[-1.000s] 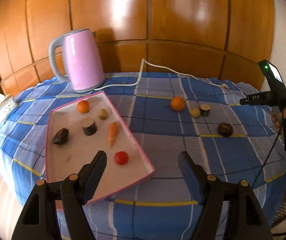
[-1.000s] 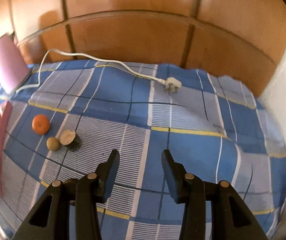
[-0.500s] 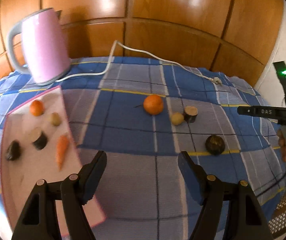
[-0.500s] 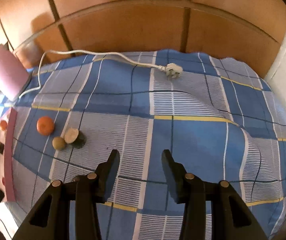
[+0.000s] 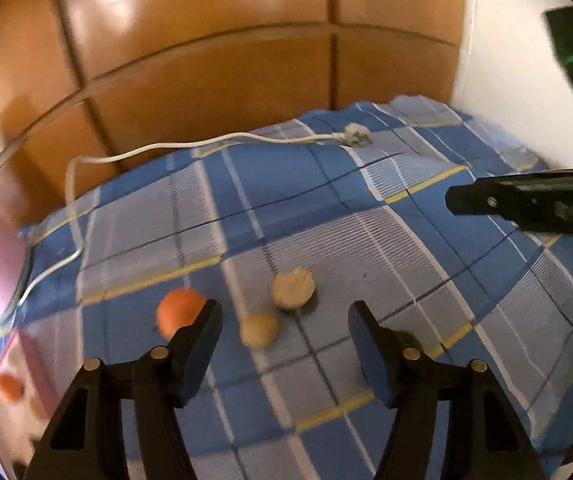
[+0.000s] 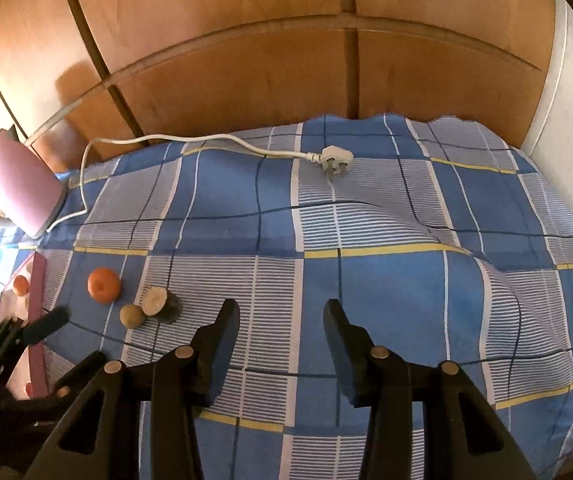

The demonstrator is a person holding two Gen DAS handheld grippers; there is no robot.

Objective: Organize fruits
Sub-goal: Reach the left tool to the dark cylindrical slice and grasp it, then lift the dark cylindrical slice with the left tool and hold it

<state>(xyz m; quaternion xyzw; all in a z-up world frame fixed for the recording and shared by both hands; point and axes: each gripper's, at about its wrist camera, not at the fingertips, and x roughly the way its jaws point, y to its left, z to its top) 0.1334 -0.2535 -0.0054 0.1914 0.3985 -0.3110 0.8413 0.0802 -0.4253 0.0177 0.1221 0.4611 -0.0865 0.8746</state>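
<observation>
Both claws were spread wide and empty as I watched: left claw [image 5: 282,334] hung over the checked cloth [image 6: 386,280], near the orange [image 5: 178,314], pale ball [image 5: 258,330] and cut round [image 5: 292,289]; right claw [image 6: 280,330] hovered apart, kettle [image 6: 18,186] far left.

The left tool [image 5: 282,316] hangs open above the checked cloth [image 5: 326,200], with a small yellowish fruit [image 5: 258,330] between its fingers [image 5: 200,344].

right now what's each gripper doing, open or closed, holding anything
Left gripper: open, holding nothing; small tan fruit lies on the cloth between its fingers.
Right gripper: open, holding nothing.
</observation>
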